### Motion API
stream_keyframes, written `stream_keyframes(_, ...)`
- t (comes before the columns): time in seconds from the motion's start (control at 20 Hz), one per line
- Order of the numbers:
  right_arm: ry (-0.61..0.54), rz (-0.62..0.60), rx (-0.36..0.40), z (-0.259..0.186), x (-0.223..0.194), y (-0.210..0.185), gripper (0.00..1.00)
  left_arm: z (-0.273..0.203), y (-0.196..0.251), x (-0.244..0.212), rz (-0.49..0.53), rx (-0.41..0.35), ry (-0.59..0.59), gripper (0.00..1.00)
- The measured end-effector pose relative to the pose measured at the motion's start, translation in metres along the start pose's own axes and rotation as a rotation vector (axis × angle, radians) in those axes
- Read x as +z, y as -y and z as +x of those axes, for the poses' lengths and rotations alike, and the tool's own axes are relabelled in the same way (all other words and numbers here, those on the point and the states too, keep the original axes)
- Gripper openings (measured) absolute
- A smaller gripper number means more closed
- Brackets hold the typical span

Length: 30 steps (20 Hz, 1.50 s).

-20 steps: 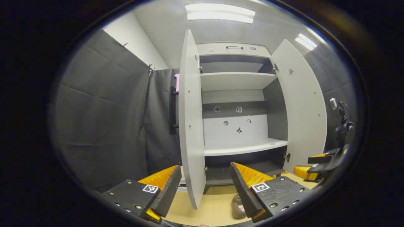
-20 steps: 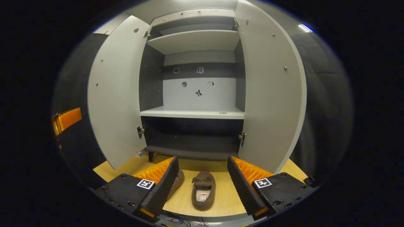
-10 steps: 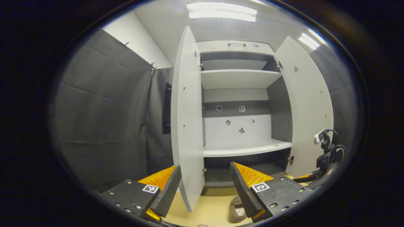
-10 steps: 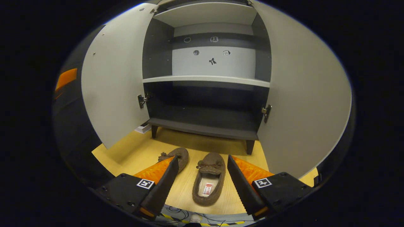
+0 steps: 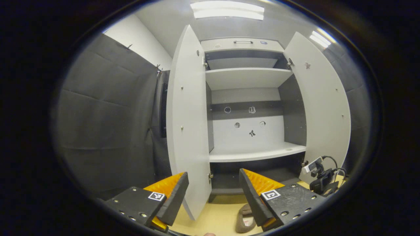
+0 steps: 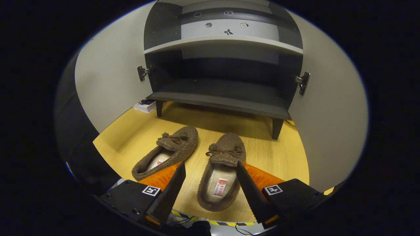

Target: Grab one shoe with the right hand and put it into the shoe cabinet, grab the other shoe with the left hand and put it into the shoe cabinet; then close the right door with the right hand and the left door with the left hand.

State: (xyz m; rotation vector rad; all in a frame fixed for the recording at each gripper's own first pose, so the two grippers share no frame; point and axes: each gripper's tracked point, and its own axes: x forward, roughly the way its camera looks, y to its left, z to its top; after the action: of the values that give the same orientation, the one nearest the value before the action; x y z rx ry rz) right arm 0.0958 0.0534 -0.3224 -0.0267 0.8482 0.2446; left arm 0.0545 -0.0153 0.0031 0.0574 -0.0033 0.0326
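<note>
Step in hand, as judged from the scene: the first reach, right gripper [image 6: 208, 183] toward one shoe. In the right gripper view its two fingers stood spread apart and held nothing, and between them, at 12 o'clock, lay the brown fuzzy moccasin slipper with a bow [image 6: 220, 170], heel nearest the camera and toe toward the cabinet. A second matching brown slipper [image 6: 167, 152] lay just beside it at 10 o'clock, angled. Both rested on the pale wooden floor [image 6: 262, 154] in front of the grey two-door shoe cabinet [image 6: 223, 95], whose dark bottom shelf [image 6: 226, 93] was bare. In the left gripper view the left gripper [image 5: 213, 193] was likewise released and unloaded, aimed at the cabinet's interior between the open left door [image 5: 187, 131] and the open right door [image 5: 325, 108]. The next move probably called for lowering the right fingers astride the near slipper and clamping across its sides before lifting it toward the bottom shelf.
</note>
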Motion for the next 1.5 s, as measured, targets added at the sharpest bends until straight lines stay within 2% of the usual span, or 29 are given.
stream_keyframes(0.25, -0.104, -0.006, 0.019, 0.028, -0.025, -0.006, 0.94, 0.000, -0.004, -0.003, 0.004, 0.017, -0.008, 0.90)
stream_keyframes(0.3, -0.120, -0.022, 0.020, 0.032, -0.029, -0.007, 0.88, 0.000, -0.004, -0.004, 0.003, 0.019, -0.011, 0.90)
stream_keyframes(0.35, -0.125, -0.036, 0.021, 0.035, -0.032, -0.009, 0.94, 0.000, -0.006, -0.005, 0.003, 0.020, -0.014, 0.90)
stream_keyframes(0.4, -0.130, -0.047, 0.021, 0.038, -0.031, -0.011, 0.88, 0.000, -0.006, -0.006, 0.004, 0.020, -0.017, 0.97)
stream_keyframes(0.5, -0.138, -0.060, 0.015, 0.050, -0.032, -0.014, 0.88, 0.000, -0.010, -0.007, 0.003, 0.025, -0.020, 0.97)
stream_keyframes(0.6, -0.166, -0.076, -0.007, 0.057, -0.036, -0.012, 0.58, 0.001, -0.014, -0.006, 0.004, 0.030, -0.020, 0.97)
stream_keyframes(0.8, -0.191, -0.100, -0.039, 0.061, -0.038, -0.010, 0.52, 0.001, -0.017, -0.003, 0.011, 0.028, -0.015, 0.98)
stream_keyframes(0.85, -0.182, -0.125, -0.084, 0.063, -0.037, -0.001, 0.53, 0.003, -0.017, -0.003, 0.011, 0.025, -0.014, 0.98)
stream_keyframes(0.95, -0.182, -0.118, -0.074, 0.061, -0.035, -0.002, 0.18, 0.003, -0.017, -0.001, 0.014, 0.020, -0.010, 0.97)
stream_keyframes(1.0, -0.179, -0.116, -0.072, 0.058, -0.033, 0.000, 0.19, 0.003, -0.016, 0.000, 0.014, 0.017, -0.007, 0.97)
stream_keyframes(1.05, -0.159, -0.062, -0.080, 0.060, -0.029, 0.002, 0.10, 0.003, -0.015, 0.001, 0.015, 0.012, -0.004, 0.90)
stream_keyframes(1.1, -0.155, -0.009, -0.073, 0.050, -0.028, 0.000, 0.02, 0.004, -0.015, 0.001, 0.017, 0.009, -0.003, 0.90)
stream_keyframes(1.2, -0.134, 0.046, -0.066, 0.046, -0.021, 0.004, 0.02, 0.004, -0.013, 0.003, 0.017, 0.000, 0.003, 0.90)
stream_keyframes(1.5, -0.042, 0.099, -0.034, 0.012, 0.020, 0.006, 0.02, 0.009, -0.001, 0.006, 0.012, -0.038, 0.018, 0.90)
